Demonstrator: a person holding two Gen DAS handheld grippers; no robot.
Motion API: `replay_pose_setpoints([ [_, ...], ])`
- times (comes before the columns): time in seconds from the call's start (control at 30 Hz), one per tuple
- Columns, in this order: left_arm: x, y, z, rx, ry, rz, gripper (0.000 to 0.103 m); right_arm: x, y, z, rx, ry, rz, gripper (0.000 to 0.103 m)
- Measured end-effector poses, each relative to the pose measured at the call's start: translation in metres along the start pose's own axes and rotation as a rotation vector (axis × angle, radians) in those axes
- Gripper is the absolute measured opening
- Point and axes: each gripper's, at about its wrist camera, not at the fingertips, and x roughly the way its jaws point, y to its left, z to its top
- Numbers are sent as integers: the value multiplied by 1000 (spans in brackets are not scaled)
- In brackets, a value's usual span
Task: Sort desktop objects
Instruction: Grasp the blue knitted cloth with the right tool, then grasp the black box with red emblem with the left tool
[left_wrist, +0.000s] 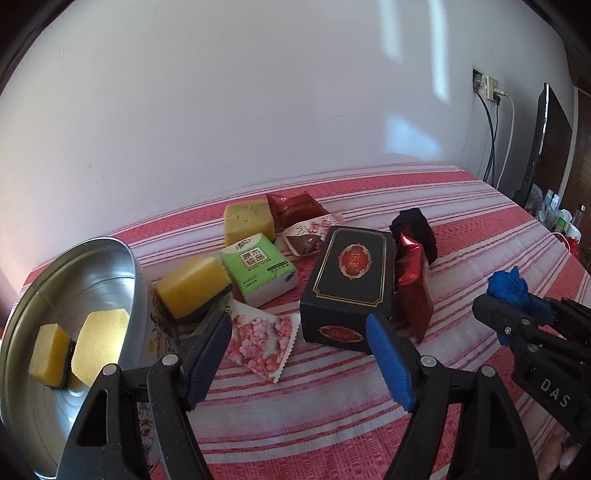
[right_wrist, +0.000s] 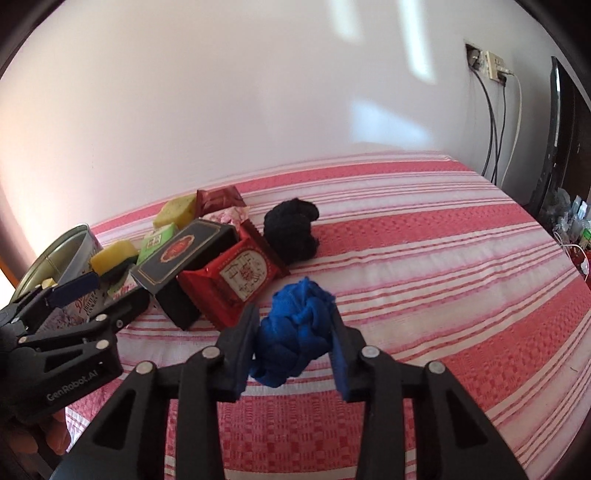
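Right gripper (right_wrist: 293, 350): its pads are pressing both sides of the blue cloth bundle (right_wrist: 295, 332), which is sitting squeezed between them on the striped cloth (right_wrist: 424, 295).
Left gripper (left_wrist: 295, 354): hanging spread apart with nothing between its fingers, pointing down at the pile.
Ahead of the left gripper: the black box (left_wrist: 347, 284) and the flowered packet (left_wrist: 258, 339) are lying just past its fingertips.
Left of it: the round metal tin (left_wrist: 74, 280) is holding two yellow sponges (left_wrist: 98, 343).
Beyond the right gripper: the black cloth bundle (right_wrist: 291, 229) is lying apart, near the red packet (right_wrist: 236, 284).
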Motion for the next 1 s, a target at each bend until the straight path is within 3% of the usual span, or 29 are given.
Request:
replay_pose_setpoints([
  [0.2, 24, -21, 14, 74, 67, -14, 77, -7, -4, -1, 32, -18, 19, 36],
  [0.4, 13, -22, 21, 22, 26, -54, 78, -15, -13, -1, 65, -42, 18, 36],
  [0.7, 61, -33, 41, -47, 159, -34, 78, -23, -18, -3, 83, -59, 12, 36],
  [0.8, 70, -29, 38, -91, 161, -9, 78, -26, -23, -4, 96, -65, 14, 36],
  [0.87, 73, -27, 33, -95, 158, -33, 70, -28, -26, -4, 104, -78, 11, 36],
  [0.9, 74, -27, 31, -85, 164, -46, 59, -27, -26, -4, 106, -85, 6, 36],
  [1.0, 70, -31, 27, -40, 143, -32, 58, -29, -27, -4, 126, -108, 11, 36],
])
